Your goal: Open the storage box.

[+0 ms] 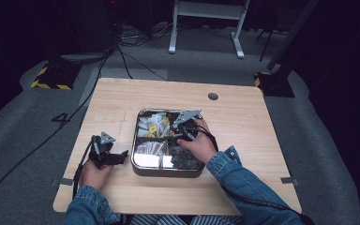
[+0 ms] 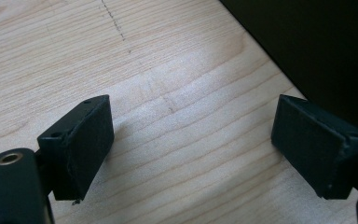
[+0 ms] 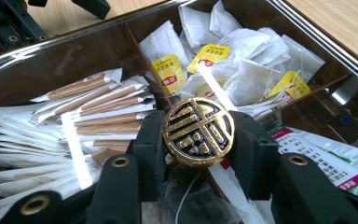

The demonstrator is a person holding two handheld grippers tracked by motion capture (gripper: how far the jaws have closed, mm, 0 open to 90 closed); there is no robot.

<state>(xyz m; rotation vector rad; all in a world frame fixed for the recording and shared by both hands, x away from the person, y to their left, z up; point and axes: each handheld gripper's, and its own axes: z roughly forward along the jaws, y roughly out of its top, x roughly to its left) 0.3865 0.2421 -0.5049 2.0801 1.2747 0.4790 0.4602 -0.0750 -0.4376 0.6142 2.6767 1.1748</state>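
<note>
right hand-held gripper (image 3: 198, 133): clamps gold knob (image 3: 198, 132) of clear lid (image 3: 98, 51) | left hand-held gripper (image 2: 191, 149): wide open, empty

left gripper (image 1: 122, 156): jaws wide apart, held low, pointing right | right gripper (image 3: 198, 132): jaws clamped on something round, hand (image 1: 198, 146) gripping from above

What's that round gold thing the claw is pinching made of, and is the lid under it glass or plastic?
The round knob looks like metal: shiny gold relief over dark blue inlay, probably enamel. The right gripper clamps it. The lid is clear and glossy, with bright glare streaks; glass or acrylic, hard to say. The box's rim looks like polished metal.
</note>
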